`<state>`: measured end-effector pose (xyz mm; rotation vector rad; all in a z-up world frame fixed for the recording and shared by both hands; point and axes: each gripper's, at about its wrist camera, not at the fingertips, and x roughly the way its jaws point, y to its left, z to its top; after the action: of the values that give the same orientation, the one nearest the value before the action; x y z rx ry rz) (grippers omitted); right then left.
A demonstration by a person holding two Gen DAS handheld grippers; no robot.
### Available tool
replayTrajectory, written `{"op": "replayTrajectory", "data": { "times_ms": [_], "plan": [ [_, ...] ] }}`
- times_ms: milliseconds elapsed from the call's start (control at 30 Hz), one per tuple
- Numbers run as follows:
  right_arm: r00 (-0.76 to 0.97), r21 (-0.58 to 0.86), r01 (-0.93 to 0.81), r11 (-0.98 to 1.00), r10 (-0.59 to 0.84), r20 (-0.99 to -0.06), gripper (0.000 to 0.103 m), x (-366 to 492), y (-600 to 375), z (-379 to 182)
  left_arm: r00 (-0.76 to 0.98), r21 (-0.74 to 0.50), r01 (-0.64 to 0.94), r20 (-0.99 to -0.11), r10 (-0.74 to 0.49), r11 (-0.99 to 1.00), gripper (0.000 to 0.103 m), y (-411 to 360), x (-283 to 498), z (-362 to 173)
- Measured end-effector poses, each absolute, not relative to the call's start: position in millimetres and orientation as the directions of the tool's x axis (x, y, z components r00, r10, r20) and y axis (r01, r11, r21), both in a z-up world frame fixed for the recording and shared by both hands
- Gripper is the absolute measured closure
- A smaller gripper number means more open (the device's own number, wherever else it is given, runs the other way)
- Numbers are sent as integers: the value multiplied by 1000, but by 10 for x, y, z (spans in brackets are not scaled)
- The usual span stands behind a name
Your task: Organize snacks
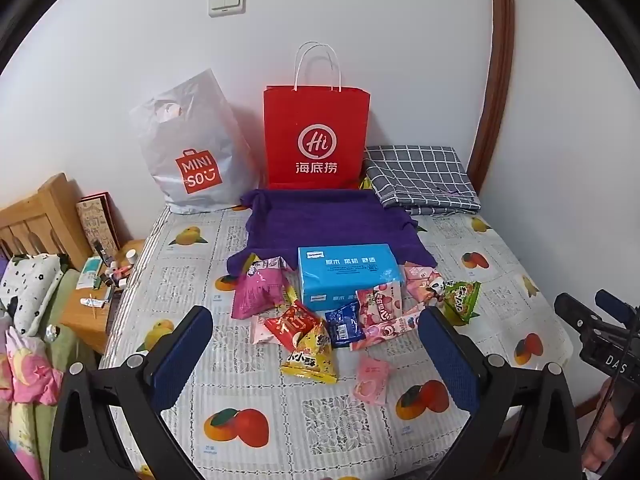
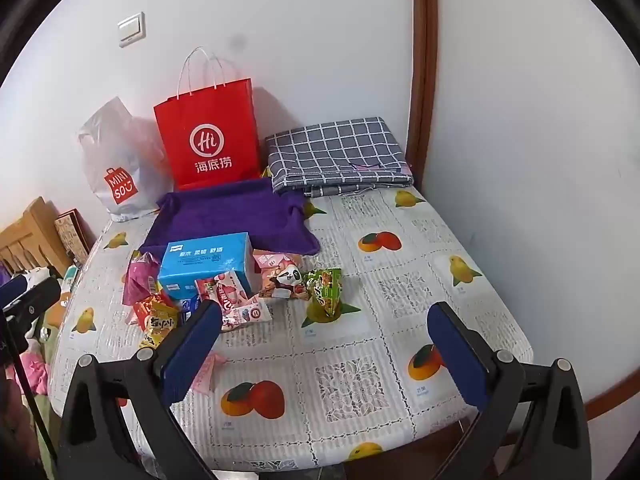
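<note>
Small snack packets lie in a loose pile on the fruit-print tablecloth [image 1: 320, 440] in front of a blue tissue box [image 1: 348, 276]: a magenta one [image 1: 260, 292], a red one [image 1: 292, 324], a yellow one [image 1: 310, 360], a dark blue one [image 1: 344, 326], a pale pink one [image 1: 374, 380] and a green one [image 1: 462, 300]. My left gripper [image 1: 316, 352] hangs open above the near side of the pile, holding nothing. My right gripper [image 2: 326, 344] is open too, over bare cloth right of the pile, with the green packet [image 2: 326, 294] just beyond it.
A red paper bag [image 1: 316, 136] and a white plastic bag [image 1: 192, 152] stand against the wall behind a purple towel [image 1: 328, 224]. A folded checked cloth [image 1: 420, 178] lies at the back right. A low wooden stand [image 1: 92, 312] with toiletries is left of the table.
</note>
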<state>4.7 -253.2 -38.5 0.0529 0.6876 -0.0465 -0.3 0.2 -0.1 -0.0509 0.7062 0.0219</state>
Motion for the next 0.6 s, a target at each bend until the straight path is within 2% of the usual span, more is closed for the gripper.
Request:
{"op": "replayTrajectory", "data": {
  "times_ms": [600],
  "plan": [
    [784,30,52,998,-22,-621,2,-102,-2508,-262,782,-37,-46,-623,13,998,0,6,-120,97]
  ]
}}
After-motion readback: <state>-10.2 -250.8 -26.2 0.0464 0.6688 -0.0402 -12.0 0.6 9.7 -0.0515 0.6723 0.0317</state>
